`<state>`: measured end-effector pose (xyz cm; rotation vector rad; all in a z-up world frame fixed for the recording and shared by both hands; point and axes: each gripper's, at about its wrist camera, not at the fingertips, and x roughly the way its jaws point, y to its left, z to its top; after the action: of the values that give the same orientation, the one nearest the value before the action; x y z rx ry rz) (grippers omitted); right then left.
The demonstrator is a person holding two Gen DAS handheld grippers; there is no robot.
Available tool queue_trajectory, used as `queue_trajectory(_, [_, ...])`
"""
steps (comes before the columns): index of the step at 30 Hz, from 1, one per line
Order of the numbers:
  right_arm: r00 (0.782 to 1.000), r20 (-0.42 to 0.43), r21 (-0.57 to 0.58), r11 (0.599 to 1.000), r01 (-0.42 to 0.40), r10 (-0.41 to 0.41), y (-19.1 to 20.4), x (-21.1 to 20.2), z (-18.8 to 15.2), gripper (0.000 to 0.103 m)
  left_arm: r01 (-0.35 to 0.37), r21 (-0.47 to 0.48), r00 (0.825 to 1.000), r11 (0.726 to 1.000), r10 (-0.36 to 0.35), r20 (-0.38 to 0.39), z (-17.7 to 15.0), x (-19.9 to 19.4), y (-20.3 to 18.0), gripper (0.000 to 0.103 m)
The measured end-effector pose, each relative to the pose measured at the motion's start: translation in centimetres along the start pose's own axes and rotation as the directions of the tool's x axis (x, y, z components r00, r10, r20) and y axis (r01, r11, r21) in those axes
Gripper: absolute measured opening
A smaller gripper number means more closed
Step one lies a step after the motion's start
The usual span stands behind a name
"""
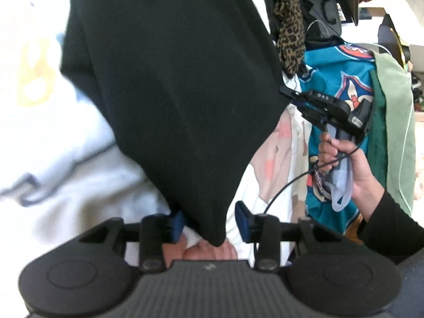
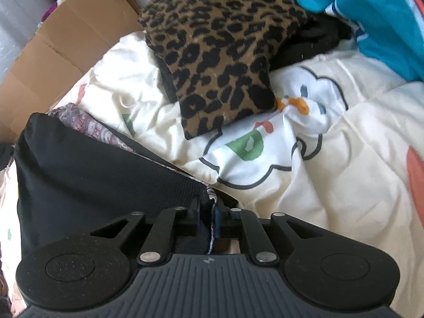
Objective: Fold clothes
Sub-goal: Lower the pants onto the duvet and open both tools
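black garment (image 2: 87, 175) in right claw (image 2: 209, 212), leopard-print garment (image 2: 220, 61) beyond

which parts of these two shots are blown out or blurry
Left wrist view: the white fabric at left is overexposed and smeared; the black garment reads as a flat dark mass. Right wrist view: evenly lit, leopard-print garment sharp, the teal jersey at the upper right motion-blurred.

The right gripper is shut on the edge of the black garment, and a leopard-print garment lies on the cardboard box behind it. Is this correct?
Not entirely. The right gripper is indeed shut on the edge of the black garment, but the leopard-print garment lies on the cream printed bedding, not on the cardboard box, which stands beside the bedding. The right wrist view shows this.
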<state>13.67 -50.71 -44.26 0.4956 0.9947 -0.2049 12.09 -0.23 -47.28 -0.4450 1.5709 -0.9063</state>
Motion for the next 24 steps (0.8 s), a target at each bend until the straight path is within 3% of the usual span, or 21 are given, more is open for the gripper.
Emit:
queue_trajectory(3, [0.999, 0.023, 0.0, 1.0, 0.029, -0.029, 0.2, -0.9, -0.1, 0.031, -0.049, 0.032, 0.999, 0.998, 0.049, -0.009, 1.0, -2.0, -1.0, 0.042])
queue_trajectory(10, [0.995, 0.104, 0.074, 0.997, -0.02, 0.012, 0.1, -2.2, -1.3, 0.031, -0.175, 0.049, 0.985, 0.983, 0.174, 0.008, 4.8, -6.8, -2.4, 0.043])
queue_trajectory(16, [0.983, 0.142, 0.095, 0.987, -0.128, 0.114, 1.7, -2.0, -2.0, 0.031, -0.331, 0.1, 0.943, 0.938, 0.329, 0.04, 9.3, -10.4, -5.0, 0.049])
queue_trajectory(21, [0.963, 0.242, 0.047, 0.99, -0.13, 0.115, 3.1, -2.9, -1.9, 0.031, -0.42, 0.081, 0.904, 0.904, 0.409, 0.124, 12.2, -12.9, -7.7, 0.054])
queue_trajectory(24, [0.95, 0.289, 0.019, 0.992, -0.127, 0.116, 3.6, -3.5, -1.3, 0.031, -0.432, 0.057, 0.894, 0.9, 0.419, 0.159, 14.3, -13.1, -9.0, 0.058])
